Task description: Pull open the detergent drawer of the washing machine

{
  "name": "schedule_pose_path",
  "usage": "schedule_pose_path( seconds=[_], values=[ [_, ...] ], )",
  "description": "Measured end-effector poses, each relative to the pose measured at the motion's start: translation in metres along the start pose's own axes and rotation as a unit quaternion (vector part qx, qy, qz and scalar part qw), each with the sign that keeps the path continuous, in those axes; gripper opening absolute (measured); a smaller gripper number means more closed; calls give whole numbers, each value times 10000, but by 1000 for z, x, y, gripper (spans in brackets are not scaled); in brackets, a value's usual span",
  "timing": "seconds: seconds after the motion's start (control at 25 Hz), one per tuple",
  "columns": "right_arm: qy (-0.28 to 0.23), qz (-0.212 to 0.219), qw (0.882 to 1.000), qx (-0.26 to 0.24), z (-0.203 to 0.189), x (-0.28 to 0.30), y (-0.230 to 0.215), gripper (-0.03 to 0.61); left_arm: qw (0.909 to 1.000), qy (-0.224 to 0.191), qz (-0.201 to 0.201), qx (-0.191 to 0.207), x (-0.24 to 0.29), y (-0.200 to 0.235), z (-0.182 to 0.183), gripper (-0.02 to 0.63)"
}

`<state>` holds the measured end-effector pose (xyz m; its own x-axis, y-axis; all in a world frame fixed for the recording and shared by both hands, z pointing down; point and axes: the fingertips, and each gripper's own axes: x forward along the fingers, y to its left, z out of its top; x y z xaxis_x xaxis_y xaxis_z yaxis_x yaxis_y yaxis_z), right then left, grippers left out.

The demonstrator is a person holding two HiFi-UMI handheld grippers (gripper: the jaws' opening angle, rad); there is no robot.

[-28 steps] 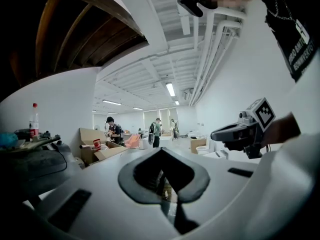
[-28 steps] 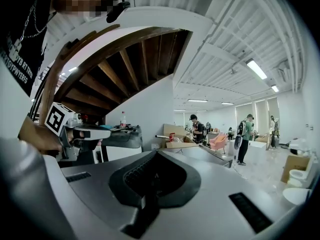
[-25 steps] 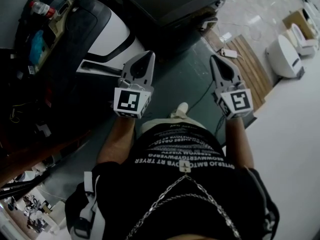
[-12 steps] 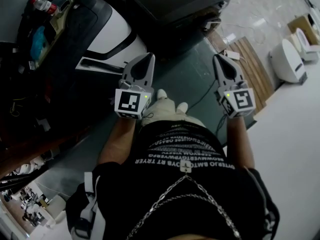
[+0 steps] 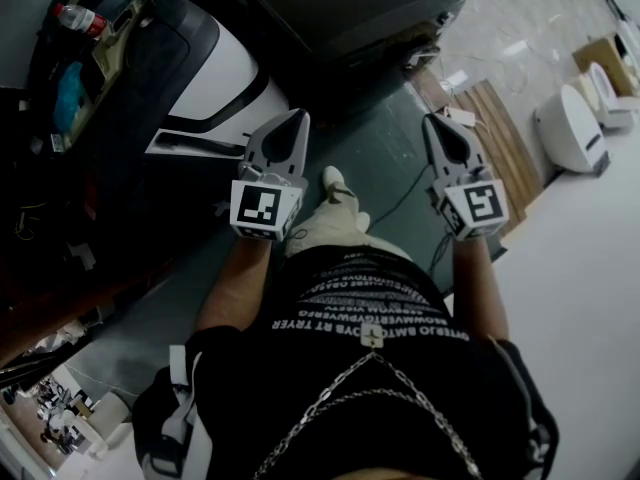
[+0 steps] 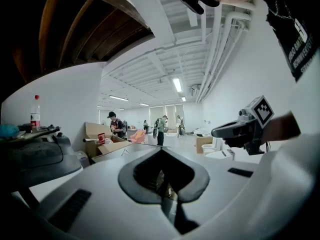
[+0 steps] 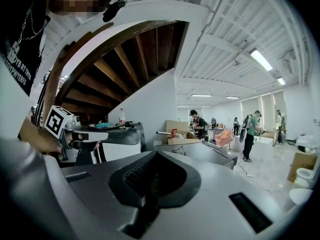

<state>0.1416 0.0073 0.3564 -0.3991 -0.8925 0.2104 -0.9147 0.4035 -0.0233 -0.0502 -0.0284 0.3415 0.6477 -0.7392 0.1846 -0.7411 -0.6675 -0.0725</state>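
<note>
Left gripper [image 5: 297, 117] has its jaws pressed fully together, and nothing is between them. Right gripper [image 5: 433, 121] looks the same in its own view: jaws together and empty. The person holds both out in front, side by side and well apart, pointing almost level. Each has its marker cube [image 5: 263, 208] toward the body. They hang over a dark green floor [image 5: 375, 153] and touch nothing.

No view lets me make out the detergent drawer. The closest appliance is a white and black machine [image 5: 215, 83], ahead and to the left of the left gripper and apart from its tip. Whether it is the washing machine I cannot tell. A bottle [image 5: 76, 14] with a red cap and a blue thing [image 5: 68, 83] sit in the clutter at its far left. A dark box [image 5: 345, 8] stands straight ahead, beyond both tips.

Between the grippers and lower down, a pale shoe [image 5: 333, 180] of the person is on the floor. A thin cable [image 5: 403, 190] runs across the floor near the right gripper. To the right are wooden boards [image 5: 500, 128] and white toilets [image 5: 570, 118]. Far in the bright hall, the gripper views show some people [image 6: 161, 129] standing and cardboard boxes [image 6: 107, 146].
</note>
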Motion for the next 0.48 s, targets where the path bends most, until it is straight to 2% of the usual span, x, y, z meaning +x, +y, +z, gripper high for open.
schedule_pose_path(
  seconds=[0.16,0.32,0.48],
  values=[
    [158,0,9999,10,-2,22,-12,2,9999,24,-40,123,24,9,1,-6],
    [113,157,9998,58,3,47,-18,2,9999,158,-27,-2,45,22,-7,-6],
    [130,184,9997,40,11,73,-32,2,9997,201,-46,161,69,40,-2,-6]
  ],
)
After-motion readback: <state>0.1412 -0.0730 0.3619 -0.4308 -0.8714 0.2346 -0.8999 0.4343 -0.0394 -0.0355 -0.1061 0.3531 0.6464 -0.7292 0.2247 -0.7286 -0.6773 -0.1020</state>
